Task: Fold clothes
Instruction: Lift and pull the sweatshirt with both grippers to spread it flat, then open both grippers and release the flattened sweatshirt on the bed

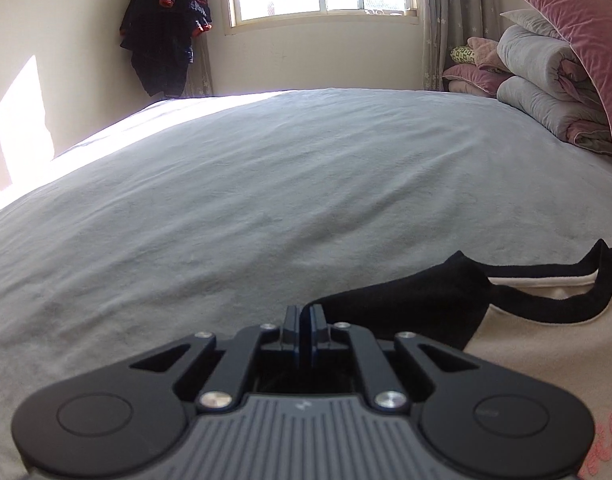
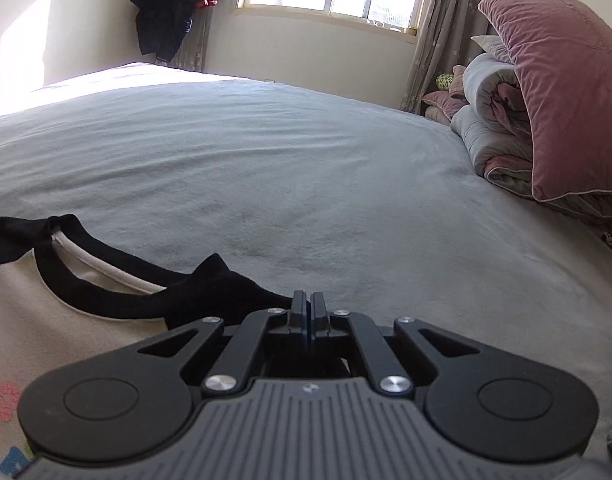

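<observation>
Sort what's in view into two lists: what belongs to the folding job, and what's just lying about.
Job:
cream shirt with black trim
left gripper, shut
right gripper, shut
grey bed cover

Lying about:
pink pillow
rolled quilt
dark jacket hanging

Cream shirt (image 1: 545, 344) with black neckband and black shoulders is laid flat on the bed, neck opening upward. Pink embroidery is seen on the front. Black shoulder fabric lies just right of the left fingers (image 1: 292, 322), just left of the right fingers (image 2: 319, 310).
</observation>
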